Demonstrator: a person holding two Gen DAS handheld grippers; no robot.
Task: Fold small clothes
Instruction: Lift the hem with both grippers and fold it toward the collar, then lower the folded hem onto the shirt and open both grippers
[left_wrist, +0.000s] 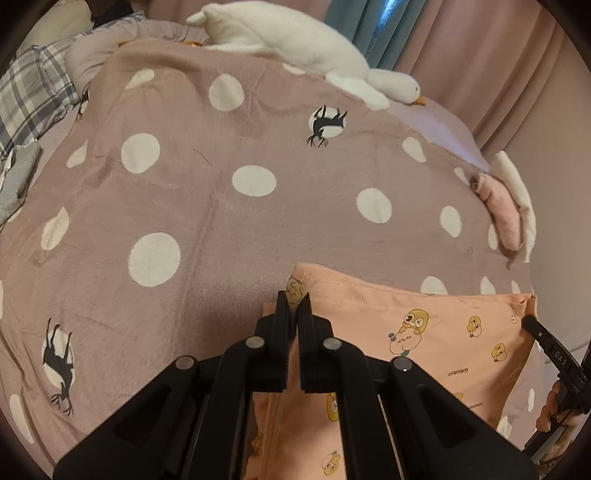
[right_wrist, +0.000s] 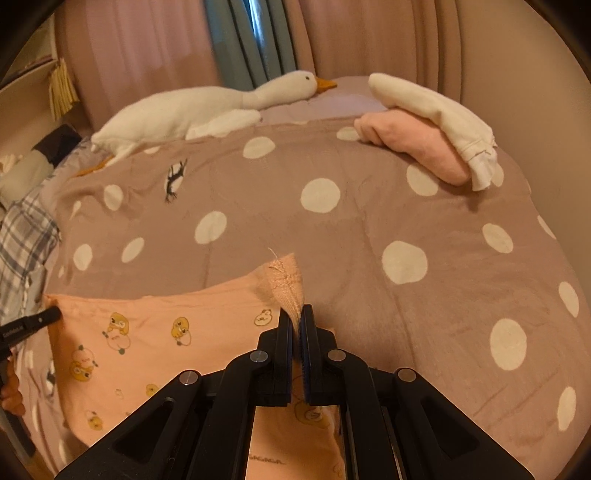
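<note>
A small peach garment with a yellow duck print (left_wrist: 424, 332) lies stretched on the bed near me; it also shows in the right wrist view (right_wrist: 147, 332). My left gripper (left_wrist: 294, 299) is shut on the garment's left corner. My right gripper (right_wrist: 297, 314) is shut on its right corner, where a ribbed hem sticks up between the fingers. Each gripper's tip shows at the other view's edge: the right gripper (left_wrist: 546, 339) and the left gripper (right_wrist: 40, 319). The cloth hangs taut between the two corners.
The bed wears a mauve blanket with white dots (left_wrist: 221, 221). A white plush goose (left_wrist: 295, 48) lies along the far edge. Folded pink and white clothes (right_wrist: 436, 136) are stacked at the far right. A plaid cloth (left_wrist: 26, 96) lies at the left. Curtains hang behind.
</note>
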